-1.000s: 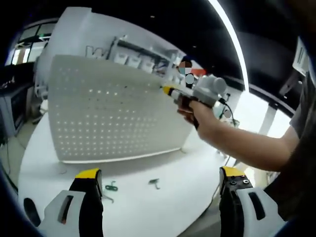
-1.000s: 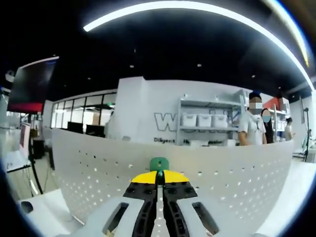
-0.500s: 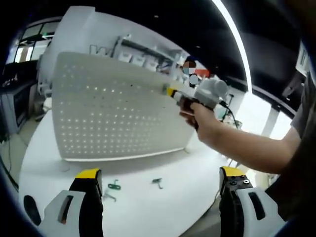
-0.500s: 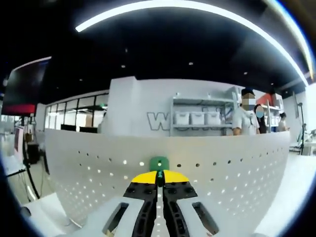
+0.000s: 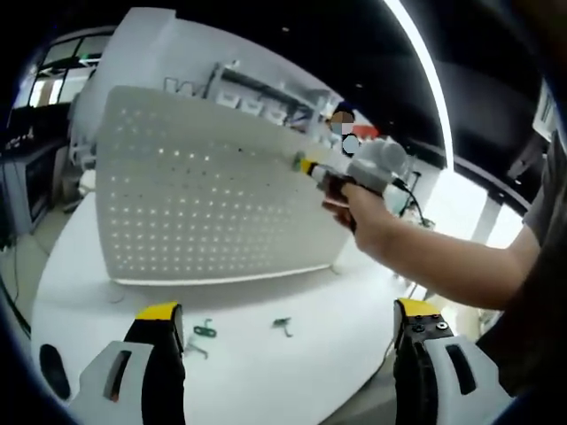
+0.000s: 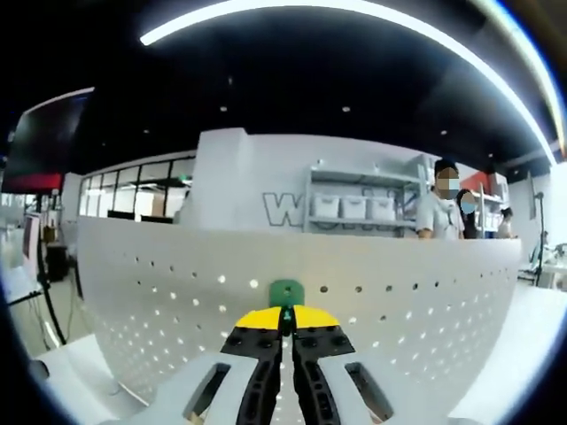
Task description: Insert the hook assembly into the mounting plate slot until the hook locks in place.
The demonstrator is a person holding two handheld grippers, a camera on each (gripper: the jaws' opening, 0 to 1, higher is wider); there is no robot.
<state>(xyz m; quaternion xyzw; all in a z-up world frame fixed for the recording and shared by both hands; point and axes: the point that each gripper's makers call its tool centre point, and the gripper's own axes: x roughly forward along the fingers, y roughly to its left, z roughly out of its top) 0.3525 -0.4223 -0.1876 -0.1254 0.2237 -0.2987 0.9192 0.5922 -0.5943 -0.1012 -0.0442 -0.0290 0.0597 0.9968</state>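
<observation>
Your right gripper point(image 6: 285, 312) pinches a green hook point(image 6: 285, 291) at the white pegboard point(image 6: 372, 310).
Your left gripper point(image 5: 283, 319) stands spread above the white table point(image 5: 266, 372), where two more hooks point(image 5: 203, 331) lie near the board's foot.

White grippers point(image 5: 283, 341), yellow-tipped black jaws; dark grey short sleeve point(image 5: 542, 190).

From my remote station: a curved ceiling light point(image 6: 354, 11) arcs over a dark ceiling; a white wall point(image 6: 248, 177) with lettering, shelves point(image 6: 353, 208) of white bins, and windows point(image 6: 133, 173) line the hall.
</observation>
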